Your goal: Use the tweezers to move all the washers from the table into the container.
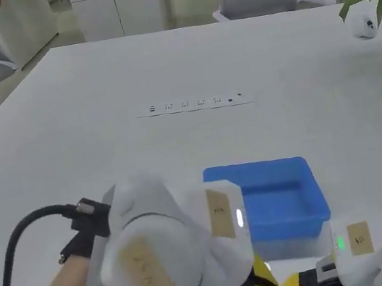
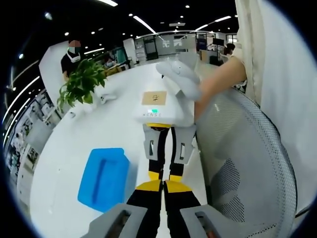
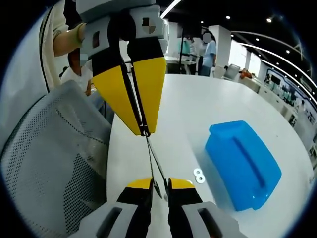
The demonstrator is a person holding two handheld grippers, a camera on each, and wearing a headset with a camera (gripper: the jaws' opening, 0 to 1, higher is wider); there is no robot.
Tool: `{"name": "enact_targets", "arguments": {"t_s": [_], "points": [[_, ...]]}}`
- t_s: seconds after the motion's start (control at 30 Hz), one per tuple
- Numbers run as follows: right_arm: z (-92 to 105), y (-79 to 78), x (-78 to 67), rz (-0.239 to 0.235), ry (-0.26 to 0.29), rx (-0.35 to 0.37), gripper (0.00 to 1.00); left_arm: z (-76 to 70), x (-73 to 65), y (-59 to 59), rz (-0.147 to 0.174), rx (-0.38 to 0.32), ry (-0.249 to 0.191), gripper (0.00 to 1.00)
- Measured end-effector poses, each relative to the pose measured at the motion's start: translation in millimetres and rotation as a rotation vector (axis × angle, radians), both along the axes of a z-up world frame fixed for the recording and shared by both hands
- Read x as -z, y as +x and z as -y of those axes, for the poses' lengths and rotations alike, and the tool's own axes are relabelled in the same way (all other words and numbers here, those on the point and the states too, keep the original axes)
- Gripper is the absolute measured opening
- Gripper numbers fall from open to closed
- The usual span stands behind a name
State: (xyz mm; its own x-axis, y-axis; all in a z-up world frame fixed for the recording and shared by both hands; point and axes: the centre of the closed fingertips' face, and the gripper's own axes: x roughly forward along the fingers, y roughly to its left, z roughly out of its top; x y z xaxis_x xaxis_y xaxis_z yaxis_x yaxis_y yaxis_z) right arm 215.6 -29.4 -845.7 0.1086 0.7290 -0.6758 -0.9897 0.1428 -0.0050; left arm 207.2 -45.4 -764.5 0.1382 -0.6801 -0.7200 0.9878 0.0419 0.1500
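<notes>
Right gripper [image 3: 159,192] jaws around thin tweezers [image 3: 150,154], ends hidden; washers [image 3: 199,175] tiny

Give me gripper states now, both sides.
Left gripper: closed on the tweezers at their joined end.
Right gripper: fingers nearly closed around the tweezers; actual grip cannot be told.

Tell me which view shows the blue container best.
The right gripper view: the container is large, whole and unblocked there. The left gripper view shows the container whole but smaller. In the head view the container has its near left corner covered.
</notes>
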Motion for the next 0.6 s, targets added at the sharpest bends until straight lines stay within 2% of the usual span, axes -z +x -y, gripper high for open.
{"name": "enact_targets", "arguments": {"t_s": [0.1,0.2,0.33,0.4,0.53,0.6], "points": [[0.1,2.1,0.5,0.005,-0.002,0.003,0.08,1.4,1.8,4.0,-0.006,0.002,0.005,0.00],[1.2,2.9,3.8,-0.017,-0.002,0.012,0.09,1.3,3.2,8.1,-0.012,0.001,0.009,0.00],[2.3,2.4,2.2,-0.029,0.005,0.020,0.12,3.7,1.9,11.0,-0.043,0.000,-0.001,0.00],[2.2,3.6,-4.8,-0.021,0.017,0.025,0.13,5.0,1.6,12.5,-0.051,0.007,0.002,0.00],[-2.8,9.0,-25.3,-0.025,0.080,0.039,0.16,9.3,1.0,13.9,-0.078,0.020,-0.006,0.00],[-3.7,12.2,-29.3,-0.024,0.088,0.041,0.15,12.4,0.8,14.1,-0.090,0.026,-0.013,0.00]]}}
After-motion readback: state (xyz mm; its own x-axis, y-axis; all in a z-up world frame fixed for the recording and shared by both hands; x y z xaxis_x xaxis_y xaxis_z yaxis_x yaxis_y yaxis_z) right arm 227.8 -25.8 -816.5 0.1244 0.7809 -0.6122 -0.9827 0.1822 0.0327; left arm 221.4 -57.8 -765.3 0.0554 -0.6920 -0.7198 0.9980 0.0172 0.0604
